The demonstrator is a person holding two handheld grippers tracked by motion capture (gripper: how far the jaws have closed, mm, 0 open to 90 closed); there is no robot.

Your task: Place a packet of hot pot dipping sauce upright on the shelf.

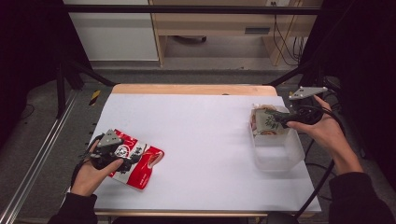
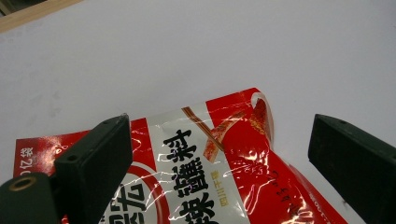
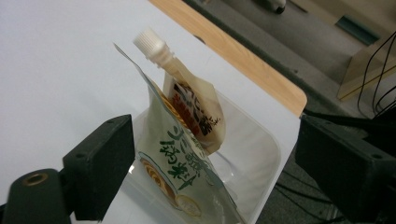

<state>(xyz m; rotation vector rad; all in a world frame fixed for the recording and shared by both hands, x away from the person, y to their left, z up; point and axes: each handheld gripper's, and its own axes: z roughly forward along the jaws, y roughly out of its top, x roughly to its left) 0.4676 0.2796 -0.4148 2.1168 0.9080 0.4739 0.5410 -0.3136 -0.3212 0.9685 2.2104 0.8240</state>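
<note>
My right gripper stands with its jaws wide, hanging at the near rim of the clear plastic tub at the table's right edge. Nothing is pinched between them; the pale green pouch leans upright inside the tub, against the spouted pouch with its white ribbed cap. My left gripper is also spread wide, low over the red sachet that lies flat on the white table, near its left side.

That sachet looks like my next job. It is glossy, crinkled film, red with a silver panel and black lettering — slippery and thin. I would come down on an edge or corner rather than the flat middle, tilt the jaws so one pad slides under, and close slowly so the film does not skate away. From the high view I cannot quite tell whether my left jaws already touch it. The tub is soft-cornered and translucent — light enough to shift if I knock it.
</note>
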